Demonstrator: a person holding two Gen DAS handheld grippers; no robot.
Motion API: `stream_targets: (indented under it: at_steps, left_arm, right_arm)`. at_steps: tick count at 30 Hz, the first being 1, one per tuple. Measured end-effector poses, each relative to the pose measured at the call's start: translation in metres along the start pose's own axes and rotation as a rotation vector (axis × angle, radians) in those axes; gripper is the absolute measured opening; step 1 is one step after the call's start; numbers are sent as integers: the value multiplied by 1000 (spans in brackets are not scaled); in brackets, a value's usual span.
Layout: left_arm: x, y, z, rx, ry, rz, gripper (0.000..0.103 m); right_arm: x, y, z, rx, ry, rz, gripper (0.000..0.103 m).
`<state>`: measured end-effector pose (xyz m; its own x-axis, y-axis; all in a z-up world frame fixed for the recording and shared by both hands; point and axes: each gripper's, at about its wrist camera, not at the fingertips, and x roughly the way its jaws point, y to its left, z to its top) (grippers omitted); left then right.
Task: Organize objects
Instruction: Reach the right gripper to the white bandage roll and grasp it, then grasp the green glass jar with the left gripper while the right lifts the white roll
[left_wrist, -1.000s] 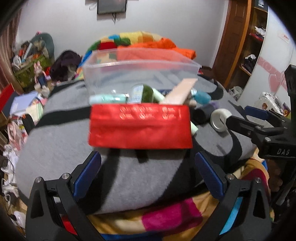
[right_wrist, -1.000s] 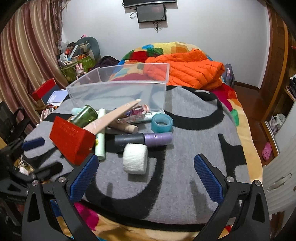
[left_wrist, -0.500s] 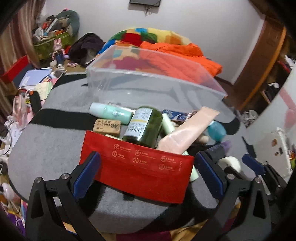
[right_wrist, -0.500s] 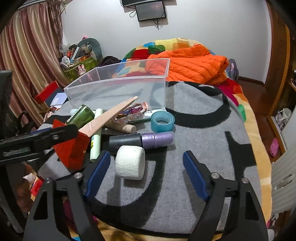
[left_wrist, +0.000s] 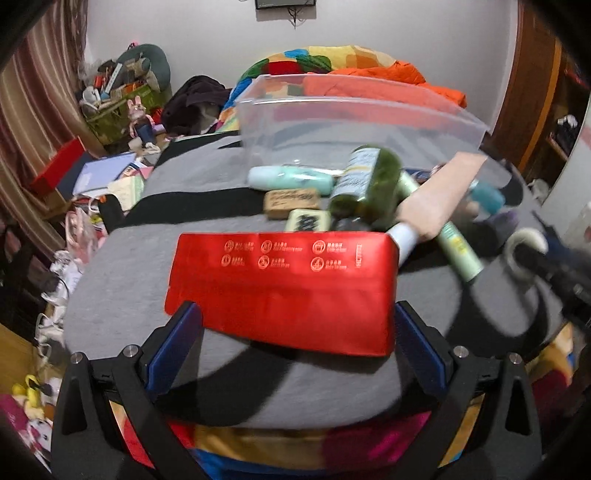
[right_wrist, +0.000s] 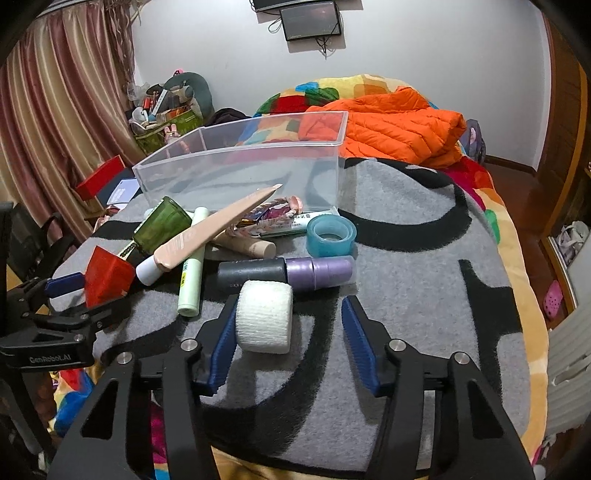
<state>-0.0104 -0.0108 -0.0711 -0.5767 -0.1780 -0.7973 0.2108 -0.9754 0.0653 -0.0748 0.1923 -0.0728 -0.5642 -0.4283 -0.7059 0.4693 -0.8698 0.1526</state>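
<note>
I'm over a cluttered bed, grey blanket, clear bin at the back, nothing in it that I can see. My left gripper stands spread either side of the red box, not yet pinching. My right gripper gapes around the gauze roll, left pad just beside it. The risk, I judge: the pink tube leans on the box, so lifting could tumble the pile, and the soft roll may squirt free.
</note>
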Motion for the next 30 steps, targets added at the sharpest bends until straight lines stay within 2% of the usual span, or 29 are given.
stream_targets:
  at_steps: [5,6,8,14,21,27,28,30]
  left_arm:
    - [-4,25,0,-1,-7,9,101]
    - [-7,29,2,3,-9,-4,96]
    - [-13,34,6,18,-9,-54,96]
    - [-24,38,19,53,-7,-88,96]
    - [-21,23,66,107,-27,-177,99]
    - [14,-4,94,152,45,-245,99]
    - [19,-7,96,160,55,-246,97]
    - [30,-13,101,173,83,-255,81]
  right_arm:
    - [-2,5,1,-16,-2,-16,39]
    - [-3,6,1,-21,-4,-22,38]
    - [-5,7,2,-23,-6,-30,37]
    - [-6,7,6,-18,-8,-44,25]
    - [-11,10,10,-8,-23,-54,24]
    - [-22,6,16,0,-52,-66,24]
    - [-24,5,18,0,-56,-68,24]
    - [-26,3,20,1,-65,-75,24]
